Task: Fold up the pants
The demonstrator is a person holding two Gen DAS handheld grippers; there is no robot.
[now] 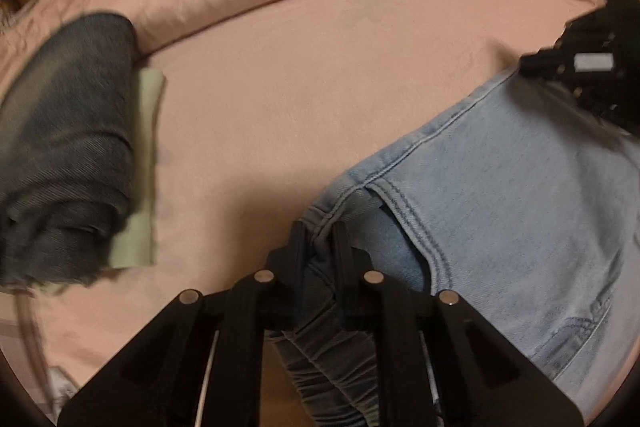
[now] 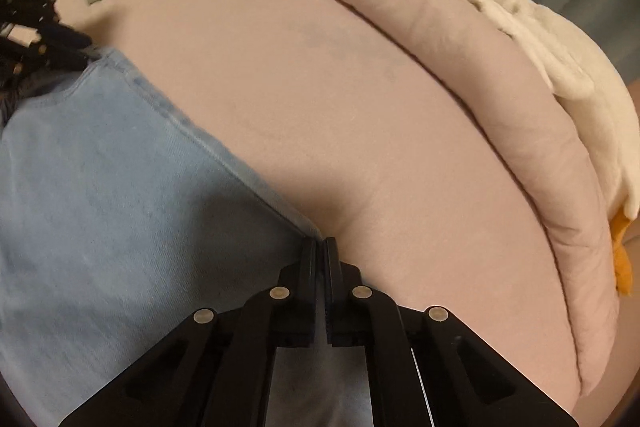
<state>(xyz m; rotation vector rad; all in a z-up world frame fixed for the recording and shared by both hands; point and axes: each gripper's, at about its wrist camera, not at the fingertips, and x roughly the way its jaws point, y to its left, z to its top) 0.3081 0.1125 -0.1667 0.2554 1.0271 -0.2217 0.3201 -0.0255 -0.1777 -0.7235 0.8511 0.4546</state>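
On a pink-sheeted bed [image 1: 320, 75], the left gripper [image 1: 318, 231] and right gripper [image 2: 319, 247] each pinch an edge of light-blue pants [image 1: 520, 195] in narrowed fingers; level, taut, matched travel should land the fold squarely.

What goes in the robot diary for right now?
left gripper: shut on jeans | right gripper: shut on jeans | jeans over bed

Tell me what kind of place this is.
Probably a bedroom: pale jeans lie on a pink bedsheet, beside a rolled duvet with a plush goose on it.
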